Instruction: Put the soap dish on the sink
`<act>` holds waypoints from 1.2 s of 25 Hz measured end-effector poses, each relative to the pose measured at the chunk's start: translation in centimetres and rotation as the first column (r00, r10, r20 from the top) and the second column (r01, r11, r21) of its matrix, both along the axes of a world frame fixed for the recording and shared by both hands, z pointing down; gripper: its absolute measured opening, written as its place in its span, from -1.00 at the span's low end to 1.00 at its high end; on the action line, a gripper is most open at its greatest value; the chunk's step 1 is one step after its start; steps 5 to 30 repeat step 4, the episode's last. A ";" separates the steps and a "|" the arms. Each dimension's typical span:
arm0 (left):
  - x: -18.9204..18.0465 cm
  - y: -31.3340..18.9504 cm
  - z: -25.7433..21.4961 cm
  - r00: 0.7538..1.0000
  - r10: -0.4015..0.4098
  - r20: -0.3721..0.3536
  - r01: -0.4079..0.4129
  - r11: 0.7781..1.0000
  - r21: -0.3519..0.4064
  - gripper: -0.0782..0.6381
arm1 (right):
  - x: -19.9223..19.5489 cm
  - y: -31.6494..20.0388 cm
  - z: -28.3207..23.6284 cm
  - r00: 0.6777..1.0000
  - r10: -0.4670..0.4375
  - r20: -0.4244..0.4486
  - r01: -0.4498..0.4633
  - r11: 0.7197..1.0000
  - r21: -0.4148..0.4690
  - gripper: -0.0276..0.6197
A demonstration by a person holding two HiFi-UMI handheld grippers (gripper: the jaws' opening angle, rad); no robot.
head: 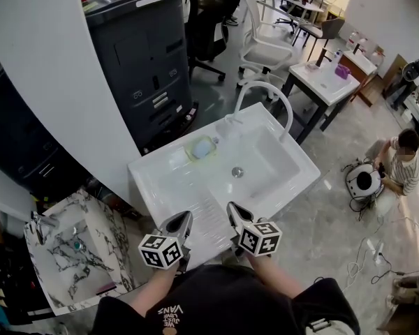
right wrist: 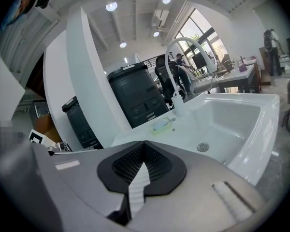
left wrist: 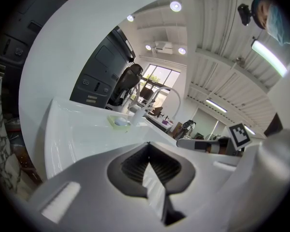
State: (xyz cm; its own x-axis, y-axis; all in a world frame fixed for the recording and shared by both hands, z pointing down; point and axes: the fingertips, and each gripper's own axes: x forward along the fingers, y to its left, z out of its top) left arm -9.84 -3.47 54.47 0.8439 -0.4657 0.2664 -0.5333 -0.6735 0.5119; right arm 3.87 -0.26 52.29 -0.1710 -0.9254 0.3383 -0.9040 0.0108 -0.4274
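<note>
The white sink (head: 293,187) fills the middle of the head view. The soap dish (head: 201,147) sits on its flat back ledge, at about 10 o'clock from the drain (head: 237,172). It is just beside the foot of the arched white faucet (head: 265,93). A pale bar of soap (head: 202,146) lies in the dish.

Both grippers hang over the sink's near edge at 6 o'clock, side by side and apart from each other. They are well apart from the dish. The left gripper (head: 184,219) has its jaws pressed together with nothing between them, as its own view shows (left wrist: 149,144). From there the dish (left wrist: 120,122) lies ahead at roughly 11 o'clock. The right gripper (head: 234,209) is likewise pressed together and empty (right wrist: 144,143). In its view the dish (right wrist: 161,125) lies at about 12 o'clock and the drain (right wrist: 202,147) at 2 o'clock.

A dark cabinet (head: 143,47) stands beyond the sink at 11 o'clock. A marble-patterned sink (head: 77,250) stands at 8 o'clock. A person (head: 398,162) sits on the floor at 3 o'clock.
</note>
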 end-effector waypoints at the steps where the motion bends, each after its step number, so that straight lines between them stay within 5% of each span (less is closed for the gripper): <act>1: 0.0 0.0 0.0 1.000 -0.001 -0.001 0.001 1.000 -0.001 -0.64 | 0.0 -0.1 0.0 1.000 0.000 0.000 0.000 1.000 0.000 -0.91; 30: -0.1 -0.2 0.0 1.000 0.000 -0.004 0.000 1.000 -0.004 -0.64 | -0.1 -0.2 -0.1 1.000 -0.002 -0.003 0.002 1.000 0.000 -0.91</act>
